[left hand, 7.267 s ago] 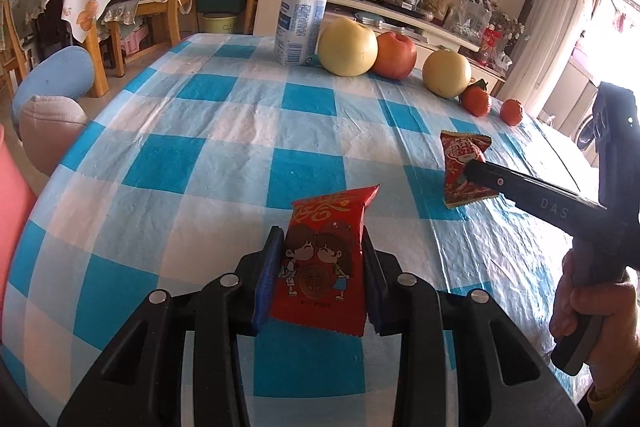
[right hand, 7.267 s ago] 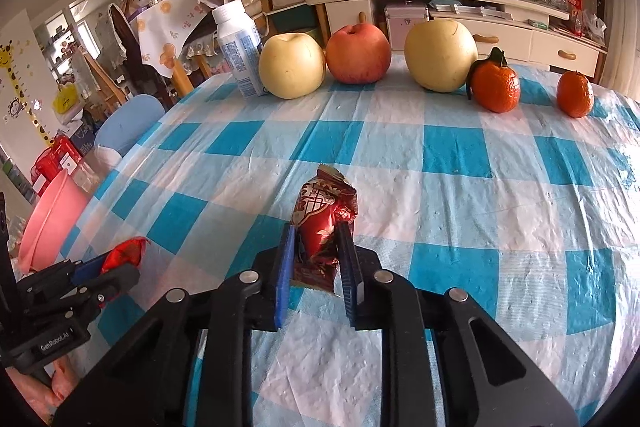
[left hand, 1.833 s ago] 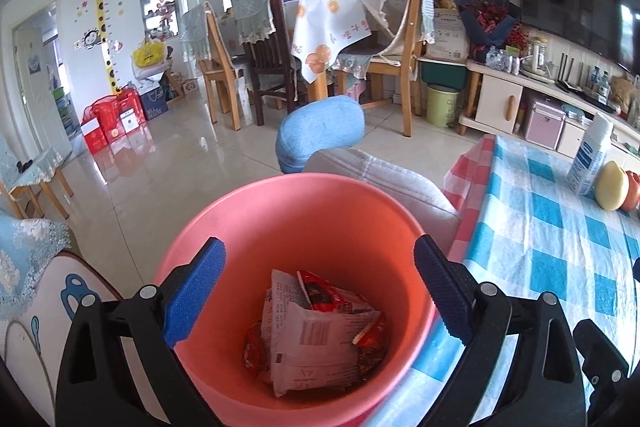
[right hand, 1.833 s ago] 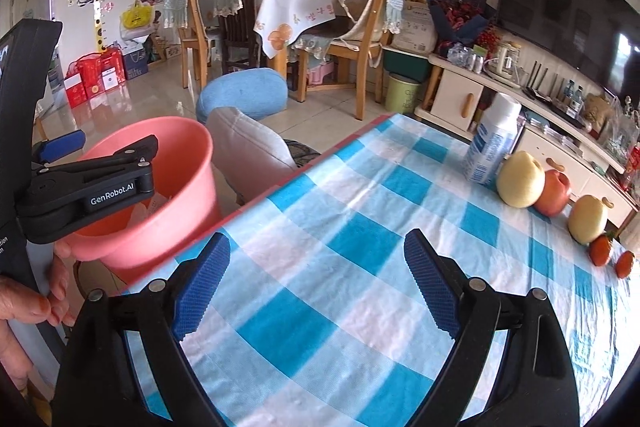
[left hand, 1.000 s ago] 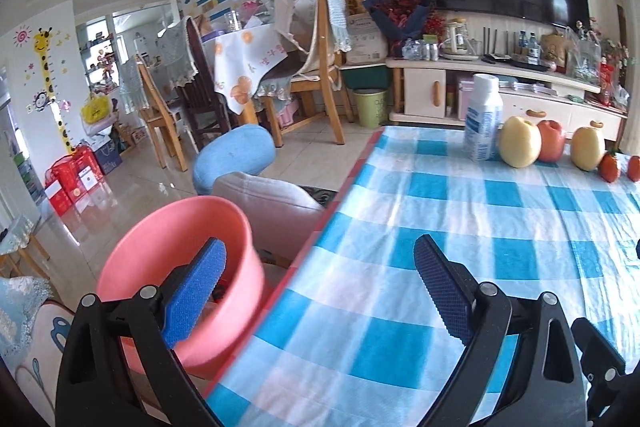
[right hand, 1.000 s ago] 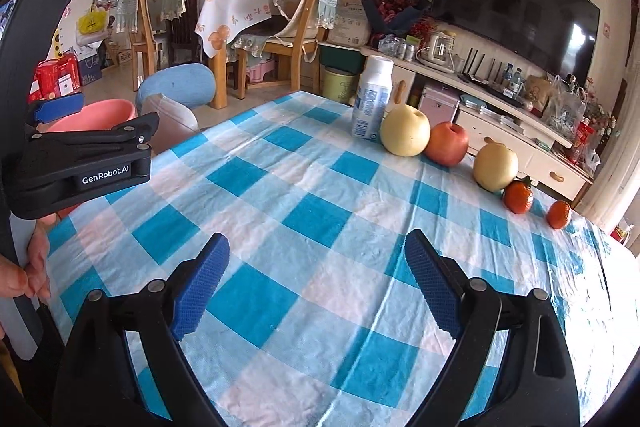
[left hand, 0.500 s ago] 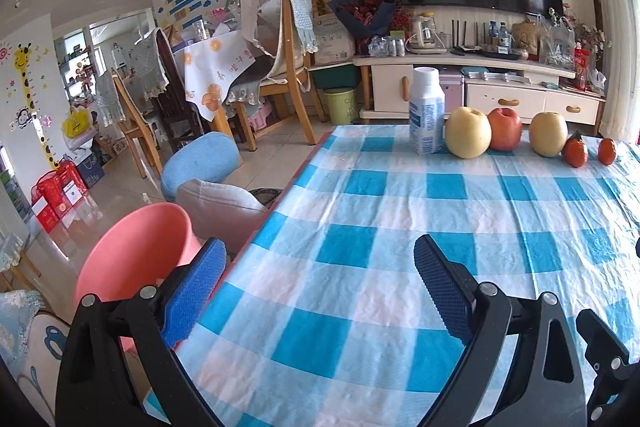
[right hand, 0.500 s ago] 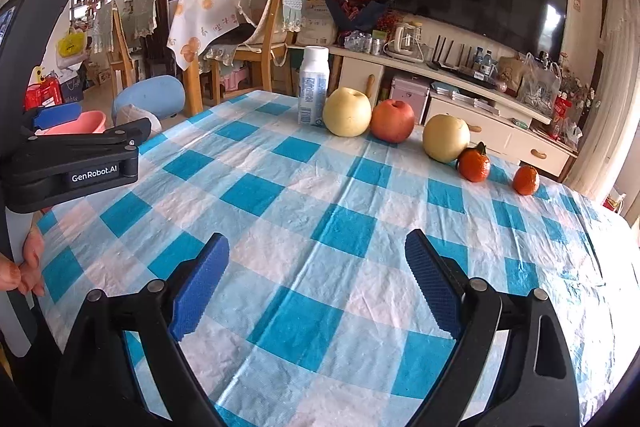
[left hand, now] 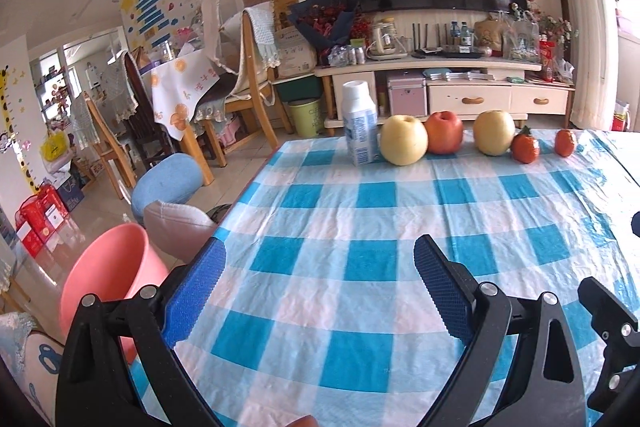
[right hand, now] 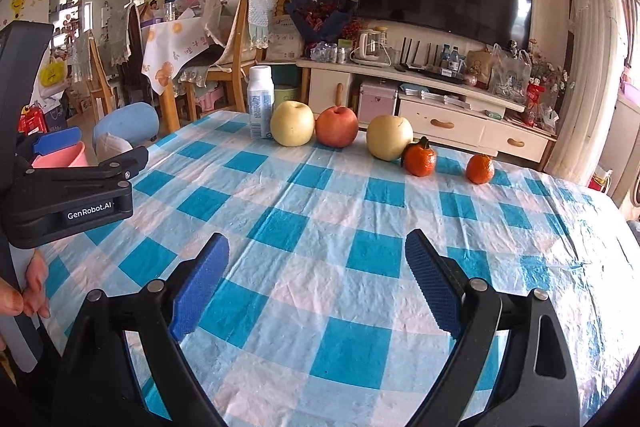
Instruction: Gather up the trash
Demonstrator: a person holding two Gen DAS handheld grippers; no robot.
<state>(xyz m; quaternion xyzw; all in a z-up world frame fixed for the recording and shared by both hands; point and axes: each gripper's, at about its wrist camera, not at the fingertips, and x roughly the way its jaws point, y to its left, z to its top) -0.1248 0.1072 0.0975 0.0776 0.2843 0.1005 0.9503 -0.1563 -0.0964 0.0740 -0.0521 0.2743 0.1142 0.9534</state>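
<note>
Along far table edge: milk bottle [left hand: 360, 125], fruit row [left hand: 442, 139] | pink bin [left hand: 108, 279] beside table | both hand-held grippers [left hand: 318, 291] [right hand: 316, 285] spread, empty

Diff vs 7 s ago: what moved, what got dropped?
Both grippers let go of their red wrappers: left gripper and right gripper are now open and empty. Wrappers went into the pink bin beside the table, and both grippers swung back over the tablecloth, which shows no wrappers. Bottle and fruit row unchanged.
</note>
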